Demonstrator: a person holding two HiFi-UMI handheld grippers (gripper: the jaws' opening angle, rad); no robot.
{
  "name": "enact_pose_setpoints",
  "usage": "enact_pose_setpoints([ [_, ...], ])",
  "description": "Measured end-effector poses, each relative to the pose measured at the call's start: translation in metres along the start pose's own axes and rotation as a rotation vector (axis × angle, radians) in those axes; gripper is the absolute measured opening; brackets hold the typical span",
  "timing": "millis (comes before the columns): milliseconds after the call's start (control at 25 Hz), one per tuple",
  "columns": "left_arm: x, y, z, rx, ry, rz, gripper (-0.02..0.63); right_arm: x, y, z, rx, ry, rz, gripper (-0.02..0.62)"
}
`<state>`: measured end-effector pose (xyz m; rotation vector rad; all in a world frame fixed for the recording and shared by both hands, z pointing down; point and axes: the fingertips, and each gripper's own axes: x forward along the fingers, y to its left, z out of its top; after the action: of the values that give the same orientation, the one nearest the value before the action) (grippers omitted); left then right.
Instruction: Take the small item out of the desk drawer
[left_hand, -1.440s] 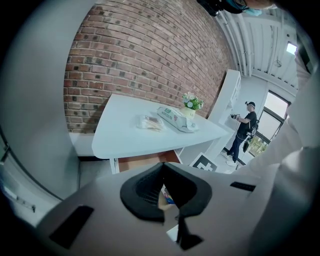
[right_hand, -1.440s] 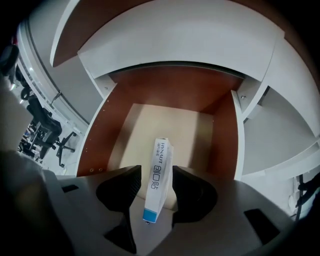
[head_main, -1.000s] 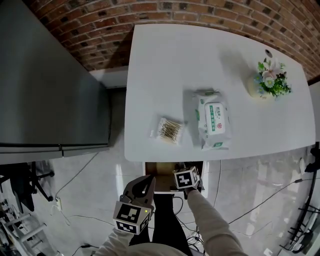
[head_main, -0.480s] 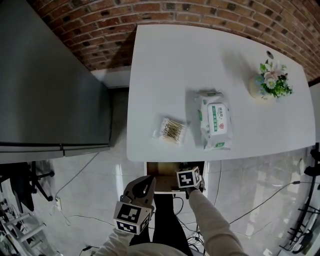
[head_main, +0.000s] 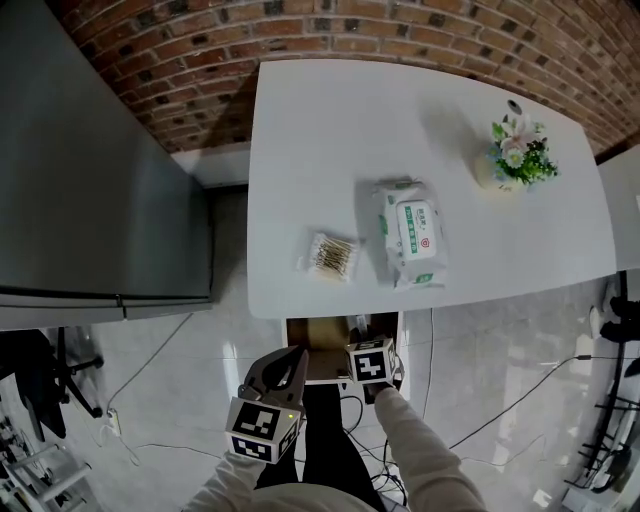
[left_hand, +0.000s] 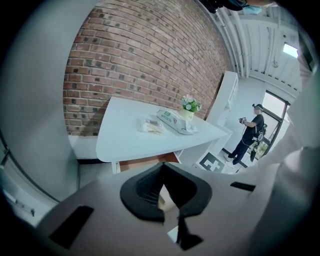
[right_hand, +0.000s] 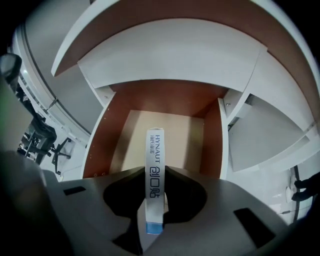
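**Right gripper (right_hand: 156, 173) is now clamping the small box (right_hand: 154, 147), extraction is starting**

- What's changing: the right jaws have just been closing, and they are now pinching the narrow white box edge-on, one pad on each broad face. The blue-tipped end is sitting back between the jaws and the printed end is sticking out ahead.
- Where the item is: it is still over the open drawer (right_hand: 96, 150), with the pale drawer floor showing behind it. It looks to be hanging off the floor rather than lying on it, but I can't confirm the gap from this angle.
- Head view: the right gripper is pointing steeply down into the drawer mouth at the near edge of the desk (head_main: 330, 130), same spot as a second ago. No visible carry-out yet.
- Left gripper (head_main: 272, 378): it is idling just beside the drawer front. Its jaw tips are pressed together with nothing between them.
- Meaning for the task: the grasp appears done, so the pick is the finished part. What's remaining is lifting clear of the drawer walls and the desk's underside, then bringing the box out.
- Risk: the grip is sitting near one end of a long thin box, so it may pivot if it clips the drawer front.
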<state>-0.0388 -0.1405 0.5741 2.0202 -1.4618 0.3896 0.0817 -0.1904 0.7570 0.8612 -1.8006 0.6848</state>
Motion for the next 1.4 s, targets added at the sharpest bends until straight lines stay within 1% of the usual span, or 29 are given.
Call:
enact_pose_setpoints([
  [240, -0.006, -0.006, 0.005, 0.023, -0.015, -0.025, 0.017, -0.023, 0.006, -0.002, 0.028, -0.042, 0.000, 0.097],
  [480, -0.015, -0.015, 0.007, 0.043, -0.025, -0.048, 0.017, -0.051, 0.015, -0.004, 0.030, -0.086, -0.002, 0.097],
  [680, -0.024, -0.021, 0.009, 0.065, -0.036, -0.065, 0.017, -0.077, 0.027, -0.005, 0.082, -0.141, 0.005, 0.097],
  [1040, -0.040, -0.028, 0.008, 0.081, -0.055, -0.083, 0.017, -0.126, 0.043, 0.006, 0.104, -0.266, 0.000, 0.097],
  [1400, -0.061, -0.032, 0.013, 0.112, -0.083, -0.098, 0.017, -0.168, 0.061, 0.009, 0.123, -0.354, -0.003, 0.097],
])
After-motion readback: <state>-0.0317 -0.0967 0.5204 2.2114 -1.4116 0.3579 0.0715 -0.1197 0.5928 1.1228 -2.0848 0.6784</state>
